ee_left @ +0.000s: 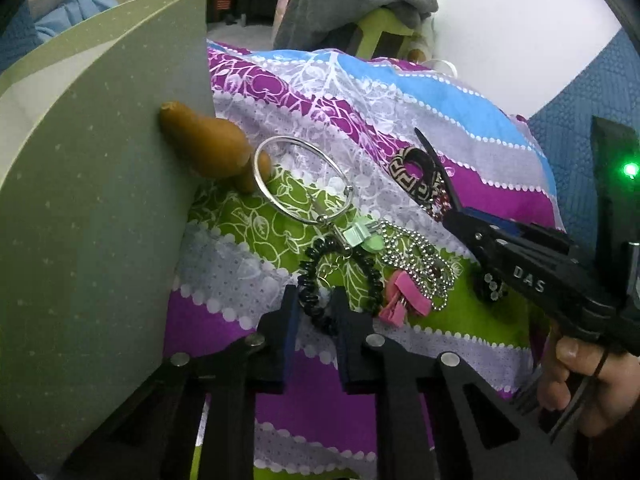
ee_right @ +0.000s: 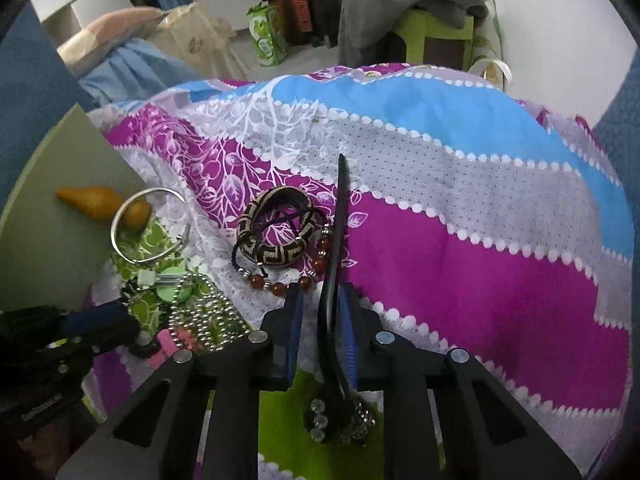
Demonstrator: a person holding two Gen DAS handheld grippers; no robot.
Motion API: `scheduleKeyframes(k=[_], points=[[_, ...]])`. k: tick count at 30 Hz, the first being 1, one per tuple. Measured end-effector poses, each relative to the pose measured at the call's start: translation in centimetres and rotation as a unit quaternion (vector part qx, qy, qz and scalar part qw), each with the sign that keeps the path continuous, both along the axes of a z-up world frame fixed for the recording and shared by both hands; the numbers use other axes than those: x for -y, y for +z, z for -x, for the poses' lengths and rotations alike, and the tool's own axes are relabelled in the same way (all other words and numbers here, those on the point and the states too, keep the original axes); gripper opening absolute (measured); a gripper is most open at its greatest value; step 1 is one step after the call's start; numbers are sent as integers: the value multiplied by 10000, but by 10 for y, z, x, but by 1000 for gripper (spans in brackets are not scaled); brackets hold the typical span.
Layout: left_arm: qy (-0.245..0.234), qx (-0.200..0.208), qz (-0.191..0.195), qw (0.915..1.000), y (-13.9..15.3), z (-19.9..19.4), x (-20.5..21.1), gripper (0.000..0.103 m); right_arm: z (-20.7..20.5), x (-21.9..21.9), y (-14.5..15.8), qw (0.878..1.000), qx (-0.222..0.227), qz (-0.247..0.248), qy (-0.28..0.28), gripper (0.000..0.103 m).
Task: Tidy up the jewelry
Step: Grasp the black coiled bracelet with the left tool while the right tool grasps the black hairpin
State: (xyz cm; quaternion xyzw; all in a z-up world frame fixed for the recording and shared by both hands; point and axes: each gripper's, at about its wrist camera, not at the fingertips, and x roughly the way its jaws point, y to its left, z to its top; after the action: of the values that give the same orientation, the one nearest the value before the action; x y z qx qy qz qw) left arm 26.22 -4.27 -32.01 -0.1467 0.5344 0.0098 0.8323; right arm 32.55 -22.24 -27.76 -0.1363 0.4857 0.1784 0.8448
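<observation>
Jewelry lies on a striped cloth (ee_left: pixel 360 104): a silver bangle (ee_left: pixel 298 178), a black coil band (ee_left: pixel 340 284), a bead chain (ee_left: pixel 416 256), a pink clip (ee_left: pixel 404 296), a patterned woven bracelet (ee_right: pixel 276 232) and a red bead bracelet (ee_right: pixel 280 286). My left gripper (ee_left: pixel 314 312) is open around the near edge of the coil band. My right gripper (ee_right: pixel 320 320) is shut on a long black hair clip (ee_right: pixel 336 264) with rhinestones at its near end, pointing away over the cloth. The right gripper also shows in the left wrist view (ee_left: pixel 492 236).
A green box lid (ee_left: pixel 100 200) stands upright at the left with a brown knob (ee_left: pixel 204 144) on it. A chair with grey clothes (ee_right: pixel 404 4) and bags stand beyond the cloth. Blue fabric (ee_left: pixel 580 128) lies at the right.
</observation>
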Motion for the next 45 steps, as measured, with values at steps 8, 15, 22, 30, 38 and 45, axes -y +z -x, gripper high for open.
scheduleKeyframes(k=[8,15,22,30,38,45], points=[[-59,-176,444,9988,10,2,-6,7,-5,-4,4,9985,-186,388,-334,6],[-164,-183,671,9974,31,8,-11,7,1,1,24,9952,-272,268,-899,6],[-187,106,832,9963,50,23,-22,7,33,-2,31,9916,-204,140,-1269,6],[-72,283,663,9974,64,39,-15,7,60,-3,29,9918,-196,227,-1242,6],[-89,480,415,9979,91,55,-10,7,91,2,55,9913,58,-32,-1314,6],[19,13,313,9995,71,64,-12,7,106,0,66,9913,191,-210,-1286,6]])
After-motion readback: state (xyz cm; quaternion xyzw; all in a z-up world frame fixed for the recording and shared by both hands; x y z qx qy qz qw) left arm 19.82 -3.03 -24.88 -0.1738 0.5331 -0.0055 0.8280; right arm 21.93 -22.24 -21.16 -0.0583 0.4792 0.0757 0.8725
